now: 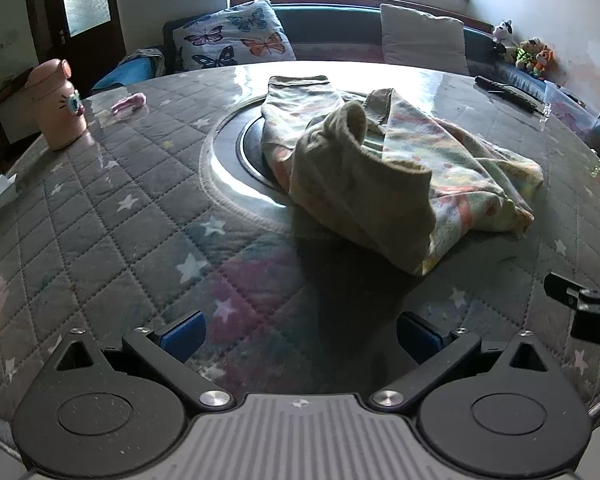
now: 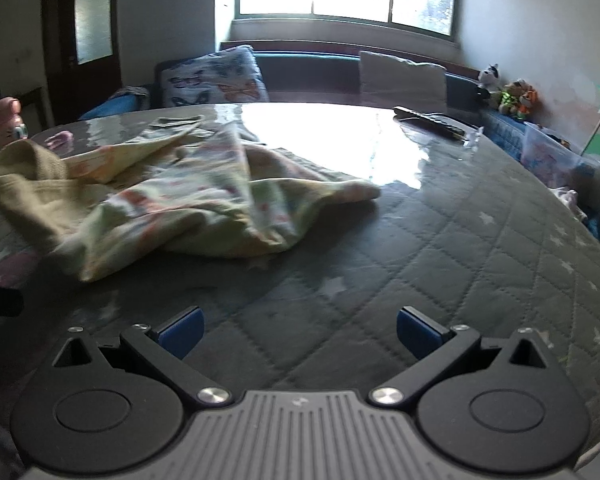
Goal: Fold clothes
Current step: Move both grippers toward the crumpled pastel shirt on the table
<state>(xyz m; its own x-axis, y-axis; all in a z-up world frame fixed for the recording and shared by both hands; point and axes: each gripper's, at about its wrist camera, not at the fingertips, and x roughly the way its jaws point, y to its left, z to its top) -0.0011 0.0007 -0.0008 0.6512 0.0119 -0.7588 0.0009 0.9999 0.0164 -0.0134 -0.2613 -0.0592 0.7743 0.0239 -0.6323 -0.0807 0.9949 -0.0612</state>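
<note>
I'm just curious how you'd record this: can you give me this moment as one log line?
left claw: open, empty | right claw: open, empty | crumpled pastel-patterned garment: unfolded on quilted star-print table | fold: not started

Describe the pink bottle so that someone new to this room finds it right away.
Start at the round table with its grey quilted, star-printed cover. Go to its left edge, well away from the crumpled pastel garment in the middle. The pink bottle stands upright there, the only tall thing on the table, with a cartoon face on its side.
</note>
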